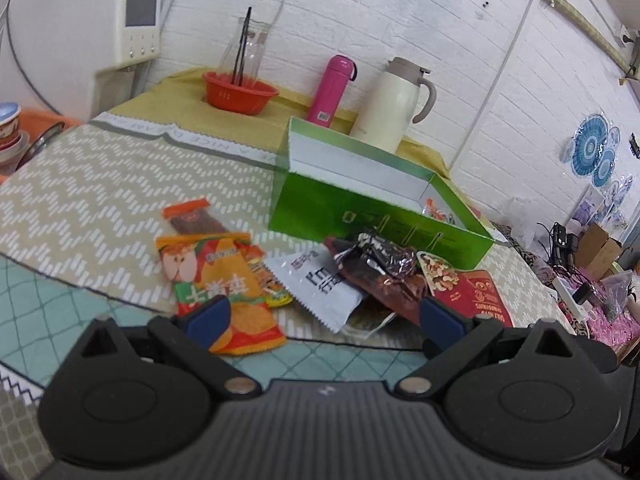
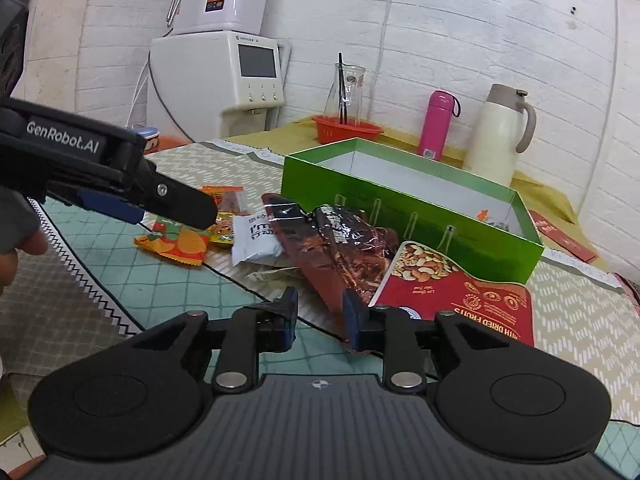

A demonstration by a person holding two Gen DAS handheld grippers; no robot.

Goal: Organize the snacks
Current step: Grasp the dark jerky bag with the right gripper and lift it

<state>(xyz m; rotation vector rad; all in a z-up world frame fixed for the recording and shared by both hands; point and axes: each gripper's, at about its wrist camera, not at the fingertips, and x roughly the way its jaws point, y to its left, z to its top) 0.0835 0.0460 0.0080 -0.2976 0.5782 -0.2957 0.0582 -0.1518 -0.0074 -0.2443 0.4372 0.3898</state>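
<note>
A pile of snack packets lies on the patterned cloth before an open green box (image 1: 360,210) (image 2: 400,208). It holds an orange fruit-chip packet (image 1: 224,280) (image 2: 176,244), a white packet (image 1: 320,284) (image 2: 256,236), a shiny brown packet (image 1: 380,276) (image 2: 340,248) and a red nut pouch (image 1: 472,292) (image 2: 460,296). My left gripper (image 1: 324,316) (image 2: 160,208) is wide open, low over the near side of the pile. My right gripper (image 2: 320,316) stands narrowly open; the brown packet's near corner lies against its right finger, not pinched. A few wrapped snacks (image 1: 438,210) lie in the box's far corner.
Behind the box stand a red basket (image 1: 240,96) with a glass carafe, a pink bottle (image 1: 334,90) and a cream jug (image 1: 392,104). A white dispenser (image 2: 236,80) is at the back left. A hand (image 2: 24,240) holds the left gripper. Cables and clutter (image 1: 580,272) lie to the right.
</note>
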